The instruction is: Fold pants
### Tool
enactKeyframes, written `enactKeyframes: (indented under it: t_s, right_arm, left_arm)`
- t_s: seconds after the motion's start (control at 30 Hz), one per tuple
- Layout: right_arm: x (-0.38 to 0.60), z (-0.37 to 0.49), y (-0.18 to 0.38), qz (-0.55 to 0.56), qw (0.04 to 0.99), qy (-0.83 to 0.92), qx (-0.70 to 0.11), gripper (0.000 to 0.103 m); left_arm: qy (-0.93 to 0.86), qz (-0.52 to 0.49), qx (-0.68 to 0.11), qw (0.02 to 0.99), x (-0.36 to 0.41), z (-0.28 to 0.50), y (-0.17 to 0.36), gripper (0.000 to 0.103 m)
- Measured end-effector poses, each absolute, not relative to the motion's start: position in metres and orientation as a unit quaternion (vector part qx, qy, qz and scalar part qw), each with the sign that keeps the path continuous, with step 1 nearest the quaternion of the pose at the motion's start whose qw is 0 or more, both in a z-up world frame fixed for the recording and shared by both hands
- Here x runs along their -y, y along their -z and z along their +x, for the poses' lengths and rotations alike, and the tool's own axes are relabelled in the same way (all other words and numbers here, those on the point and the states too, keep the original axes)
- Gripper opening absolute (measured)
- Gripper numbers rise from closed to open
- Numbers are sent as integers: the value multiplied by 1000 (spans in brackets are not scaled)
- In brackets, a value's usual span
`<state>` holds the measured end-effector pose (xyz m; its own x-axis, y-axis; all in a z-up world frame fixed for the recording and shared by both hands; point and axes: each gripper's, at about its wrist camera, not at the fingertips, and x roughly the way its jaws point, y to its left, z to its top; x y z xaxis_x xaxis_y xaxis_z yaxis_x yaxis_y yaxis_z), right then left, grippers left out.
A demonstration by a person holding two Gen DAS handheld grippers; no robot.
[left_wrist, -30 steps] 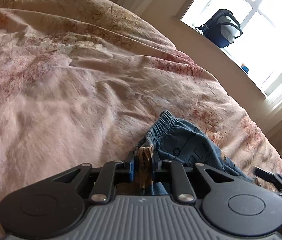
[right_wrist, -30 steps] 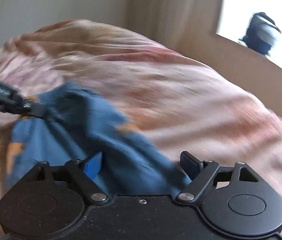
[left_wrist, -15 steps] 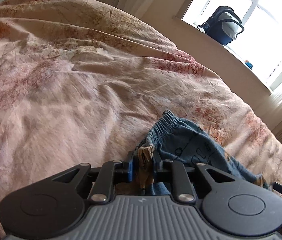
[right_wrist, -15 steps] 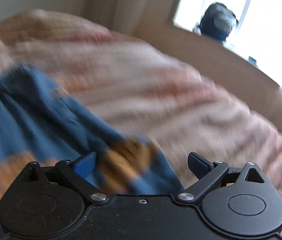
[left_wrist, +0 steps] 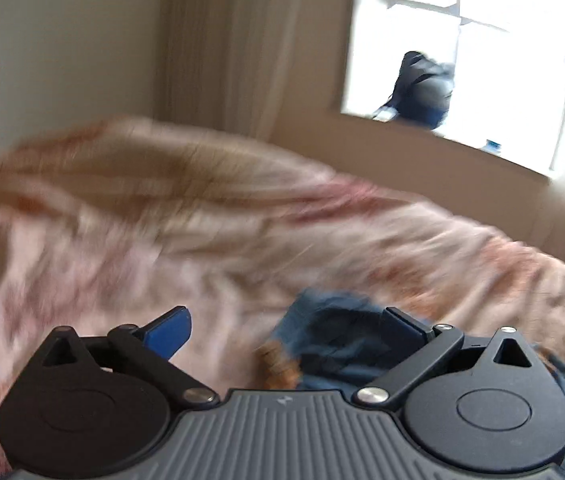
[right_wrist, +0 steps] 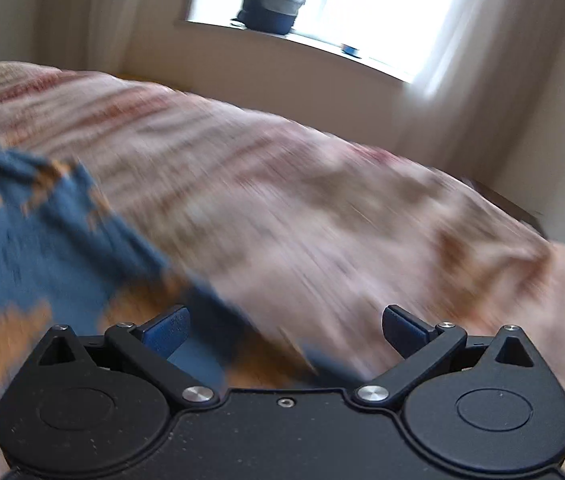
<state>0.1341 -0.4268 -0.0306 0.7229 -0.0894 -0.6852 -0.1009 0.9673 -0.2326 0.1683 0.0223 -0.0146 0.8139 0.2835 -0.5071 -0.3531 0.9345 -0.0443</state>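
Blue pants with orange patches lie crumpled on the pink floral bedspread. In the left wrist view my left gripper has its jaws opening wide; the waistband end rests loose on the bed between and under the right finger, no pad pressing on it. In the right wrist view the pants spread across the lower left. My right gripper is open above their near edge, nothing pinched. Both views are motion-blurred.
The bedspread covers the whole bed and rises into a mound at the back. A dark backpack and a small blue item sit on the windowsill. Curtains hang beside the bright window.
My left gripper has let go of the pants' waistband and swung its view upward. The right gripper has swept sideways over the pants, jaws still wide.
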Motion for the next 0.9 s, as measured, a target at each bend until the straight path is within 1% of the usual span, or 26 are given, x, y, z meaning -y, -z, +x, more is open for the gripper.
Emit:
enactKeyframes:
  t_s: [0.07, 0.13, 0.23, 0.37, 0.47, 0.53, 0.67, 0.8, 0.9]
  right_arm:
    - [446, 96, 31, -106, 928, 13, -356, 102]
    - [462, 68, 35, -82, 936, 34, -340, 102]
    - [479, 43, 44, -57, 939, 72, -332, 102]
    - [514, 24, 57, 43, 938, 82, -333, 102]
    - [533, 14, 73, 85, 930, 69, -352, 102]
    - [538, 7, 81, 106, 928, 44, -354, 102]
    - [544, -12, 86, 168, 932, -14, -320, 102]
    - [545, -25, 80, 198, 936, -64, -283, 102]
    - [549, -20, 88, 227, 921, -53, -313, 103]
  left_arm:
    - [-123, -21, -250, 960, 8, 172, 12, 102]
    - [-59, 42, -261, 962, 50, 176, 14, 103]
    - [41, 112, -264, 957, 115, 177, 19, 103]
    - [193, 140, -272, 932, 212, 186, 19, 103]
    - [290, 144, -279, 904, 283, 195, 22, 103]
    - [337, 159, -264, 890, 333, 197, 30, 103]
    - [385, 218, -236, 865, 411, 187, 55, 103]
    - [402, 255, -227, 850, 452, 171, 84, 103]
    - [395, 271, -237, 845, 461, 168, 101, 103]
